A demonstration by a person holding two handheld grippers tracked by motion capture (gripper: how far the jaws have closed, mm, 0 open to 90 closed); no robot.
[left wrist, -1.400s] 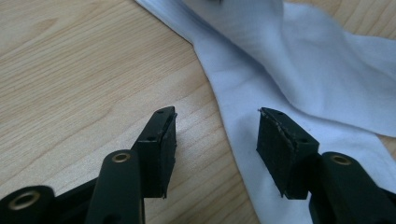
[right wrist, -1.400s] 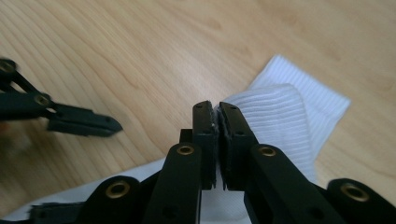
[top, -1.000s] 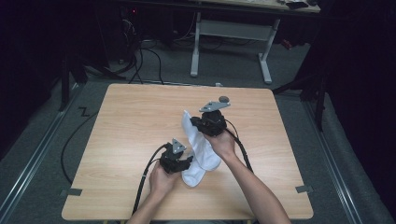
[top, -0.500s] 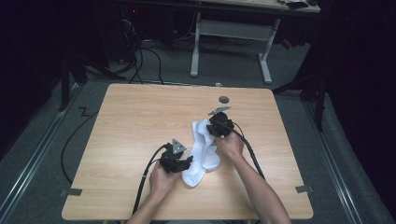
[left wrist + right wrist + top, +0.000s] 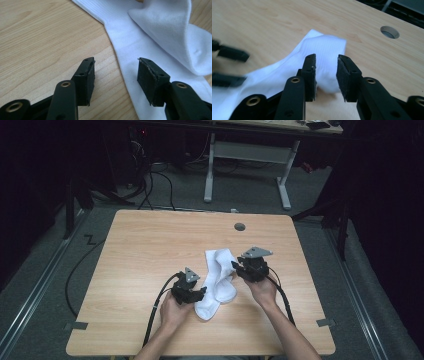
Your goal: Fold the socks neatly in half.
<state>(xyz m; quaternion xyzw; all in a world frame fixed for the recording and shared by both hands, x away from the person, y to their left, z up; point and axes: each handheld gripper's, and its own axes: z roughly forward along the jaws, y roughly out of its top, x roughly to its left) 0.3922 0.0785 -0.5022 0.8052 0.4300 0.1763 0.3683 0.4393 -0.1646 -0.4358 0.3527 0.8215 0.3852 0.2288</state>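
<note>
Our right gripper [image 5: 239, 266] has just been opening, jaws apart, releasing the sock [image 5: 219, 281], now folded on our wooden table [image 5: 145, 245].

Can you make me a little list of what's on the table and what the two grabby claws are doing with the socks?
table: light wooden top with a round hole near the far edge
socks: white socks lying flat, one partly over the other
left gripper: jaws apart, low over the sock's edge, nothing pinched
right gripper: jaws have just been opening; they stand apart with the sock's cuff lying loose beyond them
hands: one hand behind each gripper, reaching in from the near side
</note>
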